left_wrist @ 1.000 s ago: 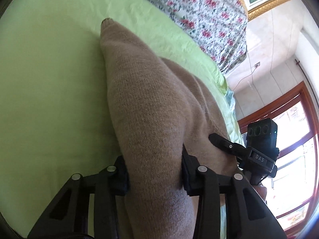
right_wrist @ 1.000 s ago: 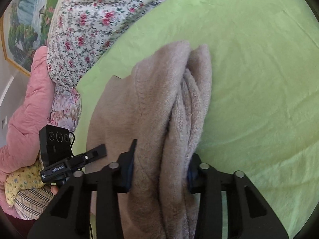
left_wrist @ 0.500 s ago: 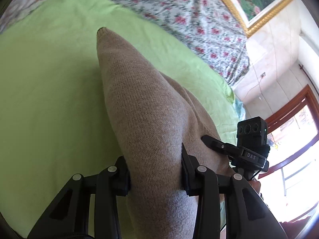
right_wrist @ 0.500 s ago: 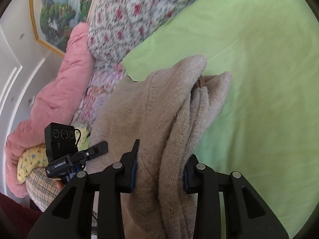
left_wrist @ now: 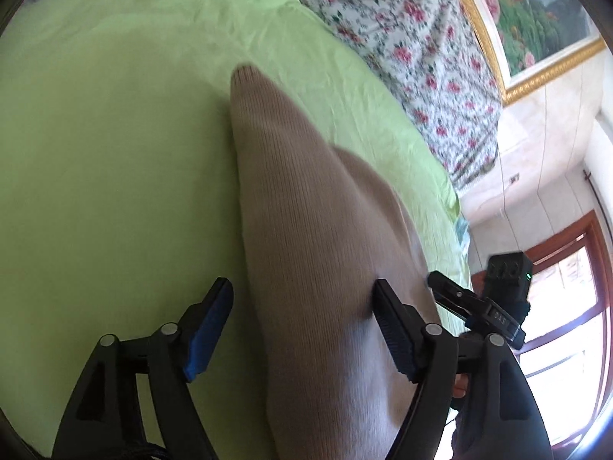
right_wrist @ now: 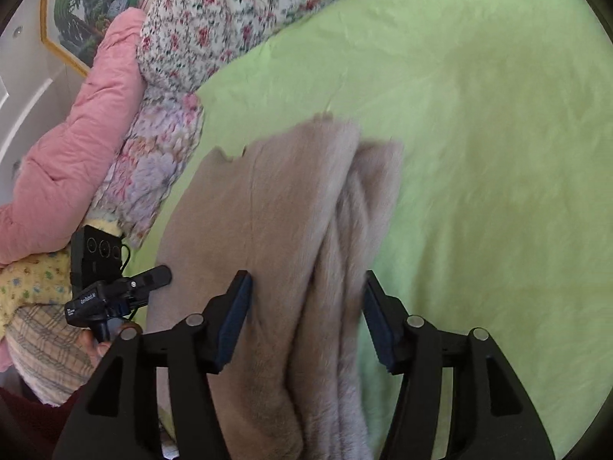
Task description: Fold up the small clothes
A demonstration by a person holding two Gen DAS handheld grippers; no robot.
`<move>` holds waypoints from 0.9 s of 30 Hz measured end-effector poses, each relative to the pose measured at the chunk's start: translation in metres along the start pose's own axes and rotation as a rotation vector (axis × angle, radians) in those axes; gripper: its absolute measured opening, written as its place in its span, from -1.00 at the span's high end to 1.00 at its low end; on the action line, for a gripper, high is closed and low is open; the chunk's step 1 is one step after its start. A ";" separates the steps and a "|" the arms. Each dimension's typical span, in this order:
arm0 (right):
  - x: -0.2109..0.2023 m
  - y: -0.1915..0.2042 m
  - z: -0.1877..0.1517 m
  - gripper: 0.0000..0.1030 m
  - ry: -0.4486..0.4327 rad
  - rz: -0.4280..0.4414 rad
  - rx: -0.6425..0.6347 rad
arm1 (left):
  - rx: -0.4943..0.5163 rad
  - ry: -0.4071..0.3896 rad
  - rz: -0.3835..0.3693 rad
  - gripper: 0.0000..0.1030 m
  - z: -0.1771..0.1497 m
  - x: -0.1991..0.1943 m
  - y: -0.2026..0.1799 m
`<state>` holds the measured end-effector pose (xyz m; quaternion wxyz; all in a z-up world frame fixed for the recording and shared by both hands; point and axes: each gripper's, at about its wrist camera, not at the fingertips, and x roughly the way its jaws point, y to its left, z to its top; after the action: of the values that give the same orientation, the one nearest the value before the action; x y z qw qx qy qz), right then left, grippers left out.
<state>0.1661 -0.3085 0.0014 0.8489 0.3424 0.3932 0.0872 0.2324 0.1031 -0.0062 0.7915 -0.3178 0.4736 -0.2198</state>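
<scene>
A beige knit garment (left_wrist: 314,237) lies folded on the green bed sheet (left_wrist: 115,134). My left gripper (left_wrist: 302,299) is open, its jaws spread to either side of the garment's near edge; the left finger stands clear of the cloth. In the right wrist view the garment (right_wrist: 291,230) shows bunched folds. My right gripper (right_wrist: 306,291) is open too, jaws wide around the folded edge. Each gripper shows in the other's view: the right one (left_wrist: 479,306) and the left one (right_wrist: 115,291).
A floral quilt (left_wrist: 402,30) lies along the far side of the bed. A pink duvet (right_wrist: 76,145) and pillows (right_wrist: 38,345) are piled at the left of the right wrist view. A framed painting (left_wrist: 528,19) and a window (left_wrist: 567,306) stand beyond the bed.
Both grippers have opened and let go of the garment, which has dropped onto the sheet. Both views have shifted slightly.
</scene>
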 end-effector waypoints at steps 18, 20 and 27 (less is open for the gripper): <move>0.017 -0.008 0.047 0.86 -0.049 -0.036 0.044 | 0.064 -0.077 0.302 0.76 0.088 0.057 -0.010; 0.024 -0.011 0.039 0.86 -0.026 -0.079 0.028 | 0.090 -0.071 0.352 0.75 0.086 0.062 -0.015; 0.021 -0.009 0.031 0.85 -0.025 -0.080 0.048 | 0.158 -0.090 0.457 0.68 0.069 0.038 -0.027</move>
<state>0.2018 -0.3223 -0.0032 0.8480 0.3478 0.3980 0.0395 0.3097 0.0799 0.0133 0.8634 -0.1489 0.4788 -0.0570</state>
